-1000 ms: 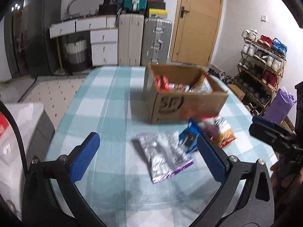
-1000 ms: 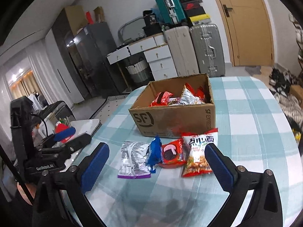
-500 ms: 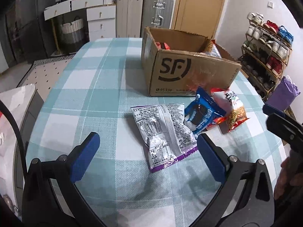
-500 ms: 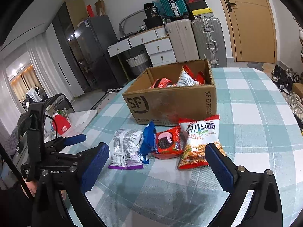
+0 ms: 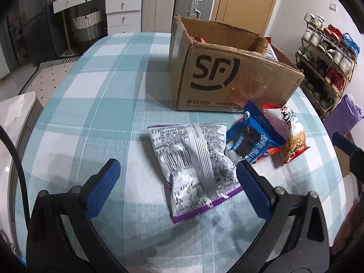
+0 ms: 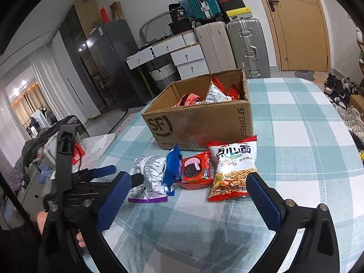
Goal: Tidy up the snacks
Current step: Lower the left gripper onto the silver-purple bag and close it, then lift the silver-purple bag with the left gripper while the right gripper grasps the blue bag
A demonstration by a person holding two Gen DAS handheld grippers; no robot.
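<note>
Four snack packets lie in a row on the table (image 6: pixel 302 136), just in front of the cardboard box (image 6: pixel 200 122). The silver packet (image 5: pixel 193 168) with the purple edge lies flat, printed back up, its long axis running from the box toward the left gripper (image 5: pixel 176 183), purple end nearest the gripper. Beside it a blue biscuit packet (image 5: pixel 252 136) stands tilted up on its edge, leaning over a red biscuit packet (image 6: pixel 196 170). The noodle bag (image 6: pixel 234 166) lies flat at the right end, its top pointing at the box and touching its front wall.

The left gripper hangs low over the table with its jaws spread wide, holding nothing; the silver packet's near end sits between its fingers. The right gripper (image 6: pixel 188 198) is just as wide open and empty, hanging nearer than the row of packets.

The box is open on top, with more red and white packets inside. The table wears a pale blue and white checked cloth. Behind stand suitcases (image 6: pixel 245 47), white drawers (image 6: pixel 188 61), a wooden door (image 6: pixel 298 22) and, off to the right, a shoe rack (image 5: pixel 327 52).
</note>
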